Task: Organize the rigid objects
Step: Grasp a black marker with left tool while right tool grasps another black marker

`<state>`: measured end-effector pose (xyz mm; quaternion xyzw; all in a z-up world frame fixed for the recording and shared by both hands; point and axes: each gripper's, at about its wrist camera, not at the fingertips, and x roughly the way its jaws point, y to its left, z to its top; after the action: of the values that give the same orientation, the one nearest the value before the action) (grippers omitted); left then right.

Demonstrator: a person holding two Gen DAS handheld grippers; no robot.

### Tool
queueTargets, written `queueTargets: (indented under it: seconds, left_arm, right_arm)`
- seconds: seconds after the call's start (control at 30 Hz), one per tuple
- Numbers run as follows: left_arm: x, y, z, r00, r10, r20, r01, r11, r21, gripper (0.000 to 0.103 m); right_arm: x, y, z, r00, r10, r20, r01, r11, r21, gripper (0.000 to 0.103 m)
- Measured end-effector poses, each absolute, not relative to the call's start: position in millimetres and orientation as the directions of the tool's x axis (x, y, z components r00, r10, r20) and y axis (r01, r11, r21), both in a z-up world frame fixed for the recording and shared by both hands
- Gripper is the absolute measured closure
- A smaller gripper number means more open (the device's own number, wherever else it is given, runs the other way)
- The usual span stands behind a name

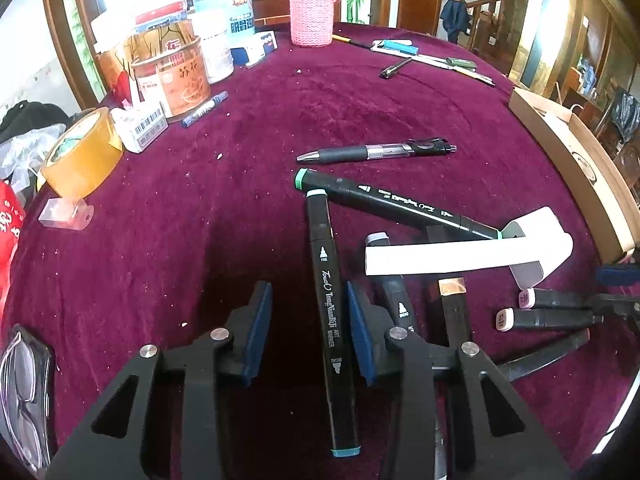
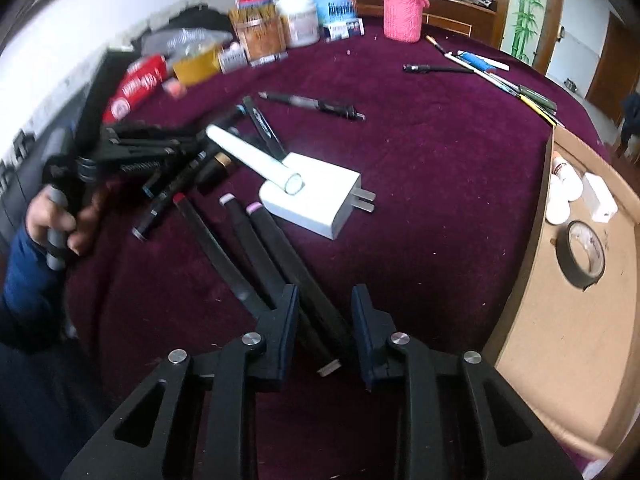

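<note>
Left claw (image 1: 308,332): straddling teal-capped marker (image 1: 334,340) at lower centre, pads not pressing.
Right claw (image 2: 325,330): bracketing pink-capped marker (image 2: 296,268), gap showing, not gripping.
Charger (image 2: 316,200): lying mid-frame on surface (image 2: 440,152).

You worked over a wine-red tablecloth (image 1: 240,208) of napped, velvety cloth flecked with pale crumbs. The black marker (image 1: 334,320) between your left gripper (image 1: 308,328) fingers looked like smooth, semi-gloss plastic with white print. The gripper frames were matt black plastic with bright metal pins and dull blue pads. The white charger (image 2: 316,200) was glossy plastic with metal prongs; the box (image 2: 560,320) was plain matt cardboard.
</note>
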<state>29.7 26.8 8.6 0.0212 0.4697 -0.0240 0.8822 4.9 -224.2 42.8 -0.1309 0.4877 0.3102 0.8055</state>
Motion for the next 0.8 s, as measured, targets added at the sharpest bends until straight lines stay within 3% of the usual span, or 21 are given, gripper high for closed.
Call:
queueTargets:
  seconds: [0.37, 0.4, 0.43, 0.57, 0.8]
  left_arm:
    - [31, 26, 8, 0.575, -0.031, -0.817, 0.070, 0.997, 0.012, 0.068]
    - [30, 26, 8, 0.578, -0.031, -0.815, 0.070, 0.998, 0.012, 0.071]
    - [29, 25, 9, 0.580, -0.038, -0.814, 0.078, 0.997, 0.010, 0.090]
    - [22, 22, 10, 0.570, -0.036, -0.821, 0.088, 0.996, 0.018, 0.091]
    - [5, 33, 20, 0.552, -0.108, -0.827, 0.074, 0.994, -0.081, 0.091]
  right_arm:
    - [6, -185, 31, 0.304, 0.299, -0.905, -0.707, 0.707, -0.003, 0.083]
    - [2, -184, 31, 0.317, 0.292, -0.902, -0.699, 0.715, -0.014, 0.084]
    - [-1, -183, 31, 0.326, 0.291, -0.900, -0.695, 0.719, -0.019, 0.086]
    - [-11, -194, 35, 0.336, 0.322, -0.885, -0.655, 0.755, 0.026, 0.089]
    - [-24, -220, 55, 0.354, 0.420, -0.835, -0.613, 0.779, 0.132, 0.090]
